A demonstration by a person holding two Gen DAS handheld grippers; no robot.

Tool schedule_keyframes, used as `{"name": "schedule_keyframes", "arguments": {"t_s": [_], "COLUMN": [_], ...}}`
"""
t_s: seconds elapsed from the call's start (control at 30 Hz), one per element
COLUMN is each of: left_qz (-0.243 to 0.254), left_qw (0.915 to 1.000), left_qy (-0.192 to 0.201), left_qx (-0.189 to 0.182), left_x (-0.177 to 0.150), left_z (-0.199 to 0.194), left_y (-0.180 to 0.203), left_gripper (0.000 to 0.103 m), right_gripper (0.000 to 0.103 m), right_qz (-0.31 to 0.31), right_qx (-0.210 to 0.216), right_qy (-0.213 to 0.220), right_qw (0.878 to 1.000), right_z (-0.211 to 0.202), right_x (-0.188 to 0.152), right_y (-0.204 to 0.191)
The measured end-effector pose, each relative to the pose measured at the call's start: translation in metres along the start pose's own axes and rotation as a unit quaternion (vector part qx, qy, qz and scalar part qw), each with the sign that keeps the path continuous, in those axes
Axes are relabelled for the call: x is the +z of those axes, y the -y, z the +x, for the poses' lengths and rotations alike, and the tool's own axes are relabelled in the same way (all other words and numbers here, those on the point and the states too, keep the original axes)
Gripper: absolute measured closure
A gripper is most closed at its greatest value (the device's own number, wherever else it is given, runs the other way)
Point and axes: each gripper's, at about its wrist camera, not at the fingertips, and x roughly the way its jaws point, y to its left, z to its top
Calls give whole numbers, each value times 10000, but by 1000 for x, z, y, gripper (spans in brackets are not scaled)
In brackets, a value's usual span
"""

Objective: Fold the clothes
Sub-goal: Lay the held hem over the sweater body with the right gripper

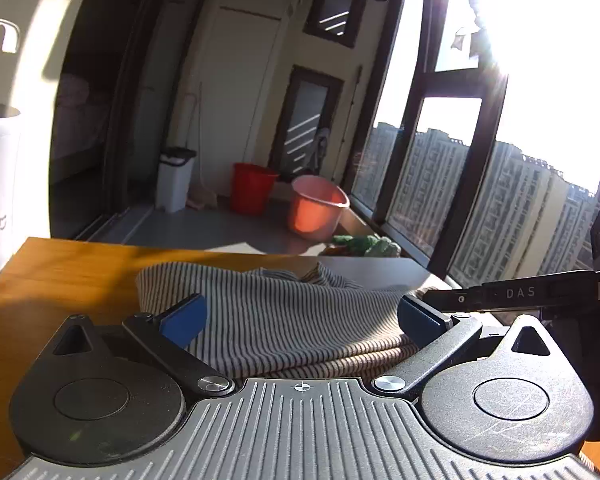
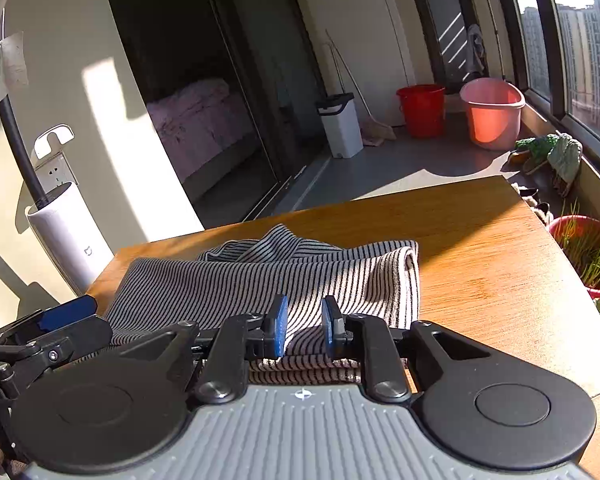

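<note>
A black-and-white striped garment [image 1: 284, 312] lies folded in layers on the wooden table [image 1: 60, 280]. My left gripper [image 1: 302, 320] is wide open over the garment's near edge, blue pads on either side, holding nothing. The other gripper's black finger [image 1: 512, 294] reaches in from the right. In the right wrist view the same garment [image 2: 260, 280] lies on the table [image 2: 480, 248]. My right gripper [image 2: 303, 326] hovers at its near edge with its blue pads a narrow gap apart; no cloth is pinched between them. The left gripper's blue pad [image 2: 66, 314] shows at the left.
A white cylindrical appliance [image 2: 70, 236] stands by the table's far left corner. On the balcony floor beyond are a red bucket [image 2: 422, 110], a pink basin [image 2: 492, 112] and a white bin [image 2: 340, 126]. A red pot of greens [image 2: 588, 256] sits right of the table. Windows run along the right.
</note>
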Motion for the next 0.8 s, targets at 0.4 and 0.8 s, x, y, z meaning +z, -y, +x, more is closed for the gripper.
{"name": "schedule_keyframes", "arguments": {"t_s": [0.4,0.8], "left_qz": [193,51], "left_qw": [9960,9945], "left_qy": [-740,-714], "left_qx": [472,763], "left_x": [-6,-3], "left_z": [18,8], "left_y": [-15,-36], "left_gripper": [0,0], "right_gripper": [75,63], "right_qz": [-409,-788], "right_qx": [194,442], "right_qy": [140,144], "right_qw": [9989,9958], "right_z": [13,30], "right_x": [-5,-1], "right_y": [-27,-54]}}
